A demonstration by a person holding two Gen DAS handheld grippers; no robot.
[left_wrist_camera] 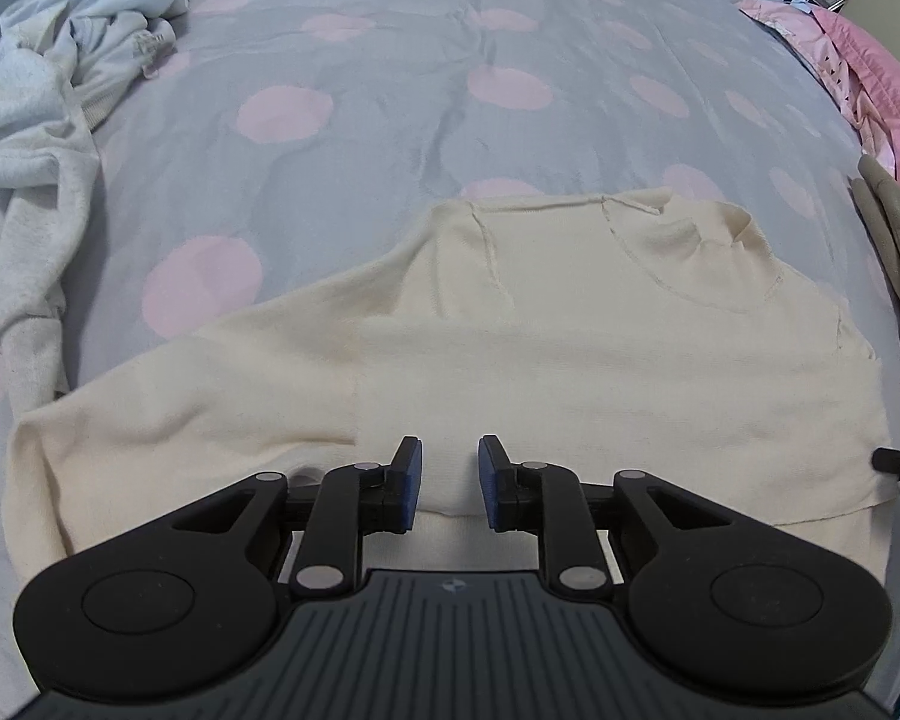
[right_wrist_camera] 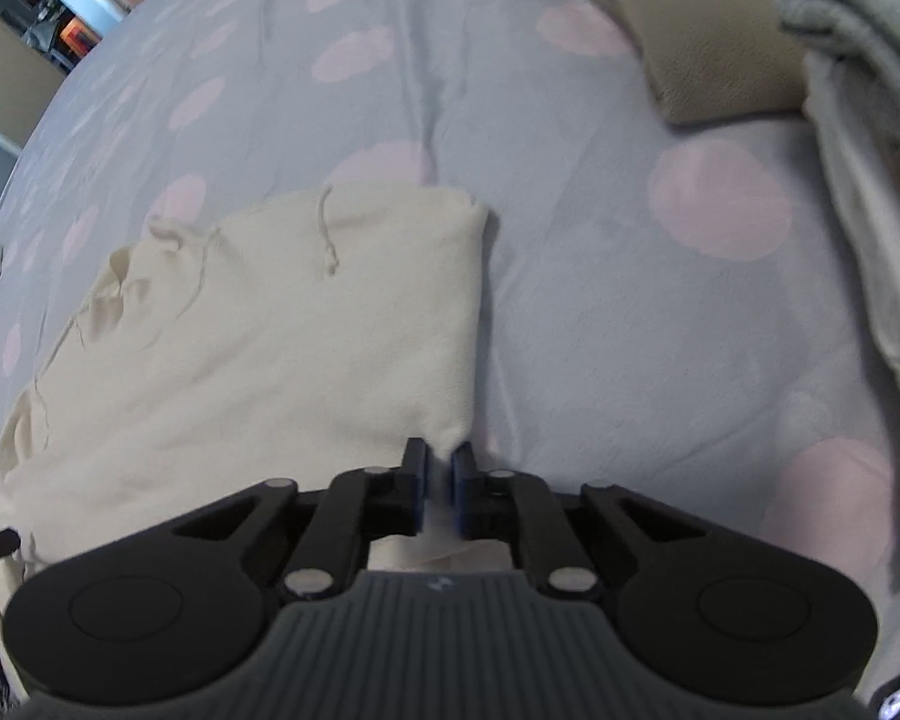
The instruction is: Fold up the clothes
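Cream sweater [left_wrist_camera: 570,372] lies flat on bed cover [left_wrist_camera: 360,48], grey w/ pink dots, inside out, seams showing. One side already folded in, other sleeve out flat. Your right gripper [right_wrist_camera: 440,483] pinches folded edge near hem, pads nearly together on soft knit, prob. to lift for next fold. Left gripper [left_wrist_camera: 449,480] hovers over hem, pads apart, nothing gripped. Crumpled white garment [left_wrist_camera: 60,90] and tan folded piece [right_wrist_camera: 708,30] wait aside.

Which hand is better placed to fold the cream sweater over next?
Probably the right. The right gripper is pinching the cream sweater at its lower corner, while the left gripper hovers open above its hem.
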